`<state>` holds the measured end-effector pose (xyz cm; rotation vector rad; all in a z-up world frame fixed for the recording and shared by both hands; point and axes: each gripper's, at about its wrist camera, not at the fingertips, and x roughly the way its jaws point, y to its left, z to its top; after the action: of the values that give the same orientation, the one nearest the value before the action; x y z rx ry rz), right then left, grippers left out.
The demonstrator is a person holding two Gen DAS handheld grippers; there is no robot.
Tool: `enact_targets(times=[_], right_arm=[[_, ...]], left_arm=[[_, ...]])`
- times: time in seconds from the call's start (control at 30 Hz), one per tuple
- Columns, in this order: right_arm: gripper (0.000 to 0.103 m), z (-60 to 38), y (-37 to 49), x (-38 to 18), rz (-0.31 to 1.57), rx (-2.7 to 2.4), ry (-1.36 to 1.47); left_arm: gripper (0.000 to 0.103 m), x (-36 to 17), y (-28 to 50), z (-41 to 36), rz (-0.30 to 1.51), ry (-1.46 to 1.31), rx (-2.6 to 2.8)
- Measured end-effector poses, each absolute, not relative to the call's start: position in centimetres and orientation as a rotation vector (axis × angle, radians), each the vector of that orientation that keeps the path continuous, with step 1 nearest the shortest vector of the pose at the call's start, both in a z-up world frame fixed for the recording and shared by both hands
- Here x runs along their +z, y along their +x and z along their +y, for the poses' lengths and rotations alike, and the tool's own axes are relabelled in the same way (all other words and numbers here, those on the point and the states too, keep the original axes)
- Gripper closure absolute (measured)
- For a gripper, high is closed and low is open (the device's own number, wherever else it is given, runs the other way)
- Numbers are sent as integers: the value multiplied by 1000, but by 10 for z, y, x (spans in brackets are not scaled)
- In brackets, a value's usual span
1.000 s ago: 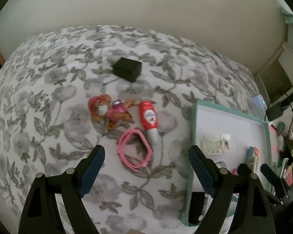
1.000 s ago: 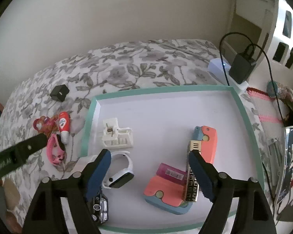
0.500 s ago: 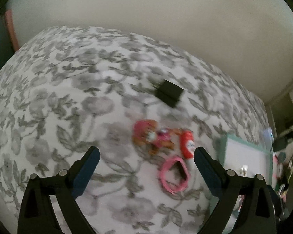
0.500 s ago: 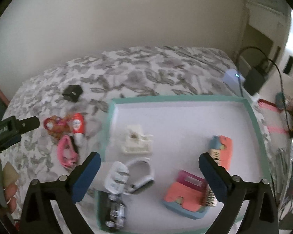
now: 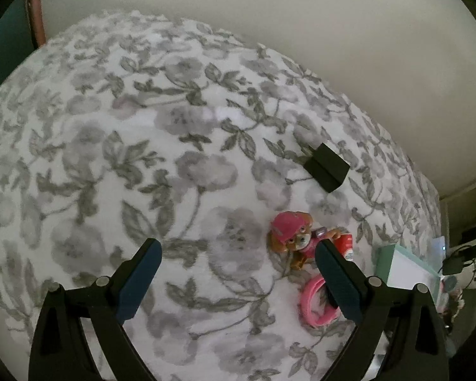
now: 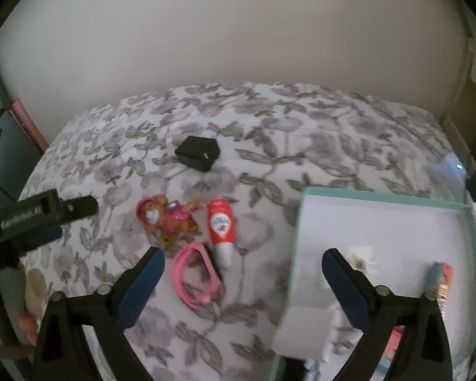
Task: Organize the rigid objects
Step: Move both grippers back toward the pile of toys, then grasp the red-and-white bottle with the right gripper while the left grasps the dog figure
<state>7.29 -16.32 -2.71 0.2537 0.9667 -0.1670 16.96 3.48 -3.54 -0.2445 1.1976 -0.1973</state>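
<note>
On the floral bedspread (image 5: pixel 142 158) lie a black cube (image 5: pixel 327 166), a pink-hatted toy dog (image 5: pixel 293 238), a red tube (image 5: pixel 346 244) and a pink band (image 5: pixel 314 301). My left gripper (image 5: pixel 234 254) hangs open over bare bedspread to the left of them, its right finger partly covering the tube and band. In the right wrist view my right gripper (image 6: pixel 242 260) hovers above the pink band (image 6: pixel 195 281) and red tube (image 6: pixel 222 225). Its jaws are closing but its pads press on nothing. The toy dog (image 6: pixel 166 219) and black cube (image 6: pixel 198 154) lie beyond.
A teal-rimmed white tray (image 6: pixel 380 193) sits to the right, holding a white piece (image 6: pixel 360 260), an orange-and-blue case (image 6: pixel 441 279) and other blurred items. My left gripper (image 6: pixel 77 219) and a hand (image 6: pixel 25 317) show at the left. A wall (image 6: pixel 238 47) rises behind the bed.
The left gripper has swung left, so the loose objects now sit at the right of its view. The right gripper has moved left from over the tray to above the band and tube.
</note>
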Motion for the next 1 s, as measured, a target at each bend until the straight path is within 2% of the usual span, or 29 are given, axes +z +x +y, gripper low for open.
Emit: enact_targets(times=[0.03,0.17,0.4,0.57,0.83,0.9,1.0], right_arm=[[16,-161,78,-30,976,-166,245],[23,-159,95,-45,1010,-155,230],[42,-161,119,-66,1062,-139,234],[50,-157,130,-77,1085,-119,224],[69,-157,133,-89,1107,-115,201],[73,-158,132,-89,1108,-117,203],[73,-160,131,-88,1109,-111,212]], left_arm=[[6,-37,172,33,1202,-251,-201],[6,-43,183,21,1213,-267,-223],[6,-58,195,-8,1241,-221,-278],[6,-70,198,-29,1270,-178,-326],[7,-83,196,-45,1305,-152,-362],[17,-85,196,-48,1310,-149,-366],[26,-87,196,-48,1311,-130,-356]])
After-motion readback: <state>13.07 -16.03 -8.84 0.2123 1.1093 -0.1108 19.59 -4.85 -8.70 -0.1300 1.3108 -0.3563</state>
